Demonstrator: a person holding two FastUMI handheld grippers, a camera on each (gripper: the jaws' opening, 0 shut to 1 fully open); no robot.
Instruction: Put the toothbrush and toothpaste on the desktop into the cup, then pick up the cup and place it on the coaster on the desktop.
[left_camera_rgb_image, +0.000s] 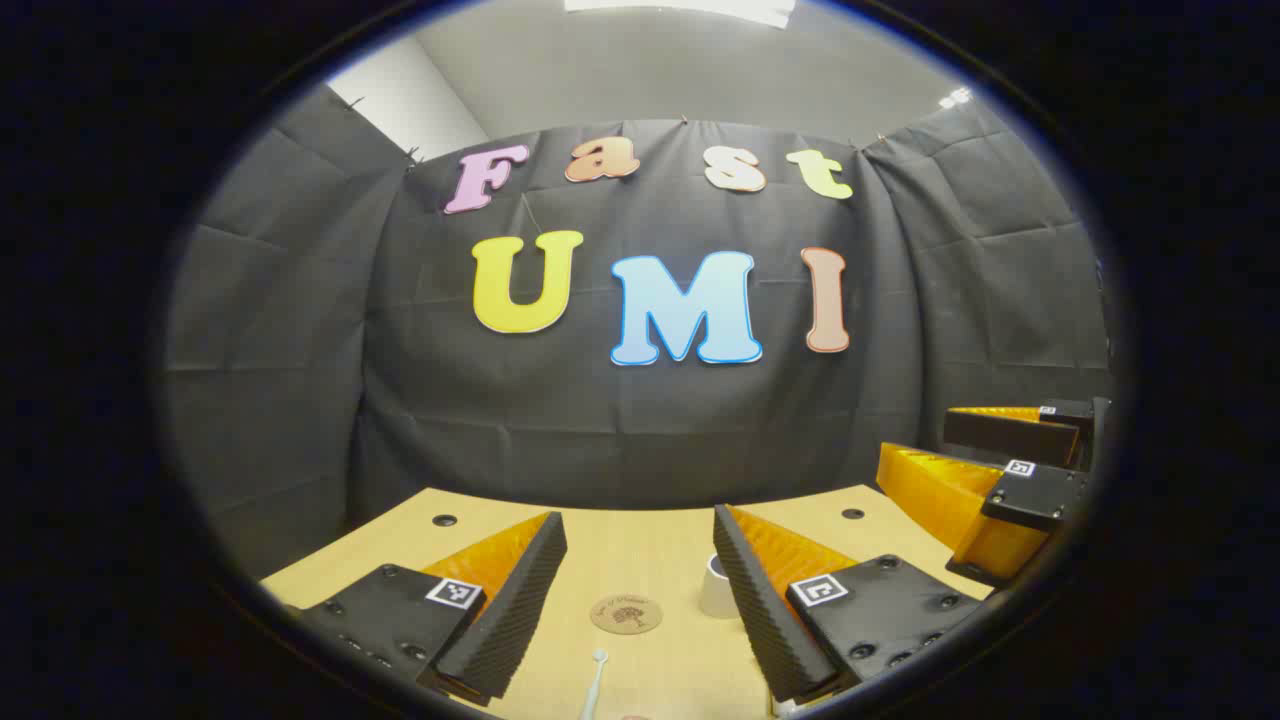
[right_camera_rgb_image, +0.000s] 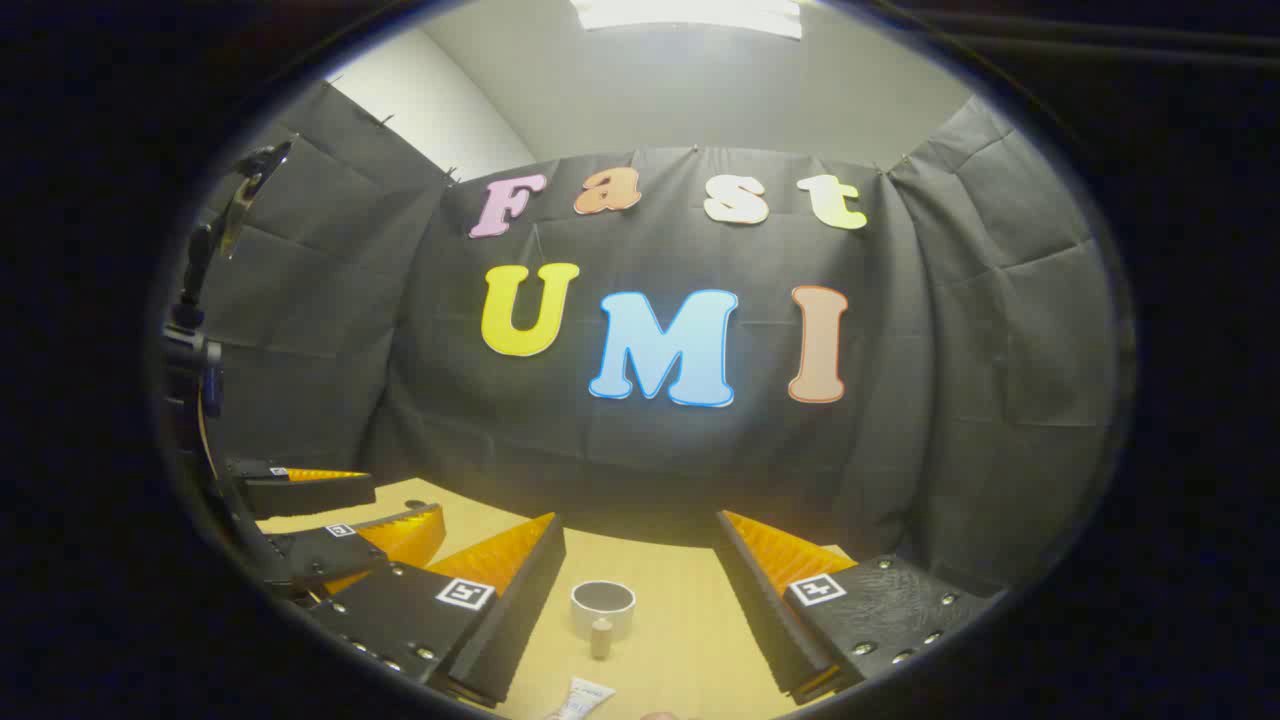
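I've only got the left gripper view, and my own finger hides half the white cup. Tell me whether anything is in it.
Observer: In the right gripper view the round white cup stands upright with nothing sticking out of it.
Operator: Find the toothpaste.
Observer: The white toothpaste tube lies on the pale wooden desktop, nearer that camera than the cup.
Operator: Report the right hand-held gripper.
Observer: The right hand-held gripper is open, with nothing gripped.

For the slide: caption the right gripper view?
Open right gripper hovers facing the cup and toothpaste on the desktop.
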